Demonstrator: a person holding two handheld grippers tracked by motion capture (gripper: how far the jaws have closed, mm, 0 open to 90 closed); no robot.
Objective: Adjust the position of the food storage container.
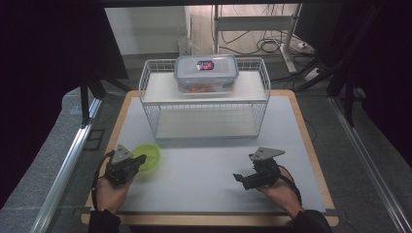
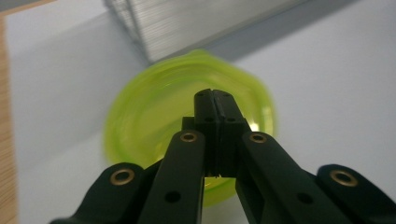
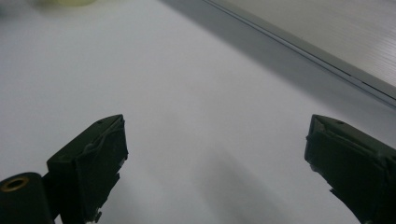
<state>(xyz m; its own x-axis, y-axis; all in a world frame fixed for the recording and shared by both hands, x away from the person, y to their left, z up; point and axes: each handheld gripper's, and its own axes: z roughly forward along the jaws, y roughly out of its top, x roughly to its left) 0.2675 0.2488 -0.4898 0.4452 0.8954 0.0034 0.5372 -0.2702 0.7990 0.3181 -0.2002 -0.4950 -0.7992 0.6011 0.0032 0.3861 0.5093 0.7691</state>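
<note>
A lime-green plastic bowl [image 1: 149,154] sits on the white mat [image 1: 204,165] at the front left. My left gripper [image 1: 140,161] reaches over the bowl's left rim. In the left gripper view its jaws are pressed together at the tips [image 2: 215,98] above the inside of the bowl [image 2: 149,116], and I see nothing between them. The bowl's near rim is hidden behind the jaw links. My right gripper [image 1: 241,178] rests at the front right, held by a hand. Its jaws [image 3: 215,154] stand wide apart over bare mat with nothing between them.
A white wire rack [image 1: 204,104] with two shelves stands at the back centre of the mat. A clear lidded food box [image 1: 206,73] sits on its top shelf. The rack's lower shelf edge [image 3: 327,51] runs across the right gripper view. The table's wooden border [image 1: 311,145] frames the mat.
</note>
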